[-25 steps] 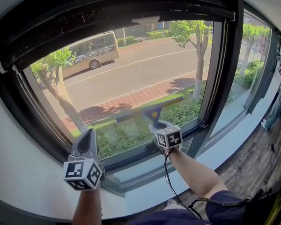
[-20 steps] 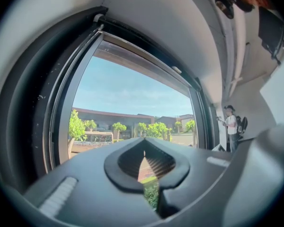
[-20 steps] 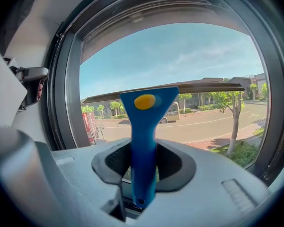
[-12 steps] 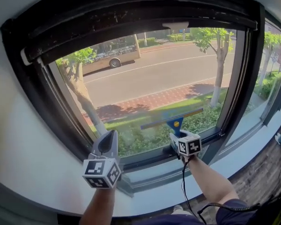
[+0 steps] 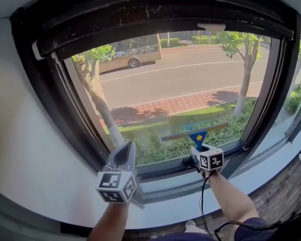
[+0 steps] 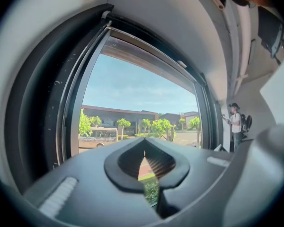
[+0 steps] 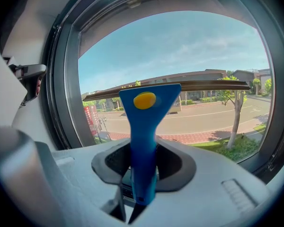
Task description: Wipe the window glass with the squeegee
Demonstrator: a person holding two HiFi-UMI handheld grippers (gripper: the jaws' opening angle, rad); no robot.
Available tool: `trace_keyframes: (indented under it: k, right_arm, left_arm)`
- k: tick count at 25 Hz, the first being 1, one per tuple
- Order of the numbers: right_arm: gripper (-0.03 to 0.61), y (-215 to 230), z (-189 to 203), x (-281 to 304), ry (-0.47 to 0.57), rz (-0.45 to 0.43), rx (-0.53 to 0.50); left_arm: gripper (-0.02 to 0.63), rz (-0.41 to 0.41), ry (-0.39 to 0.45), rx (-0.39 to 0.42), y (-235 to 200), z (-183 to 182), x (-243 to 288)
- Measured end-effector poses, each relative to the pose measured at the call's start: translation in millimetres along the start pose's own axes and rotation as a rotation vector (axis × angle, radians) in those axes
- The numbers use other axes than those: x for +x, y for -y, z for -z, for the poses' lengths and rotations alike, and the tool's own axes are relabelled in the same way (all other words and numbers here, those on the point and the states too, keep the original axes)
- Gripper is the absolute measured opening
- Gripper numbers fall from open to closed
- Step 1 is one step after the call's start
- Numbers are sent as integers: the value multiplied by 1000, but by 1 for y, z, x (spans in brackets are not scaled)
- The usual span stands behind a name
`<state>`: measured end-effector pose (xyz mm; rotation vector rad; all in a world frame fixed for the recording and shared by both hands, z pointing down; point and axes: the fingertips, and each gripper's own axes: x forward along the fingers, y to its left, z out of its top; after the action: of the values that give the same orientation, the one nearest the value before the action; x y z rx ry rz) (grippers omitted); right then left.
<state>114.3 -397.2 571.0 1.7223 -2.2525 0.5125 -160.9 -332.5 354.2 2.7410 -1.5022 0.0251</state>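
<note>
1. Window glass (image 5: 180,84): one large, smooth, clear pane, bounded on all four sides by one black window frame (image 5: 155,11). Broad free glass lies above and to the left of the squeegee. The bottom rail runs just beneath it, and the right upright stands near the blade's right end.
2. White sill (image 5: 160,210): one smooth, curved ledge below the frame, under both grippers.
3. Left gripper (image 5: 125,152): one grey tool, held in front of the pane's lower left corner, apart from the squeegee. In the left gripper view (image 6: 144,162) its ribbed jaws are drawn together to a thin slit, with nothing between them.
4. Right gripper (image 5: 195,153): one grey tool, low before the pane toward its right side. In the right gripper view (image 7: 143,174) its jaws are clamped on the squeegee handle.
5. Squeegee (image 5: 196,133): one. Its blue plastic handle (image 7: 144,141) flares into a triangular head bearing one round yellow button. The blade is long, thin and dark, tilted slightly with its right end higher. It sits low on the pane, toward the lower right corner.
</note>
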Motion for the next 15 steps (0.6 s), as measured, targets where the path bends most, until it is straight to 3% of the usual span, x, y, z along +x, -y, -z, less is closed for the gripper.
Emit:
trace_keyframes:
  k: [15]
  right_arm:
    - [130,-2,9,-2,-19,-27,-3]
  left_arm:
    - [5,-10,-30,-27,0,20,2]
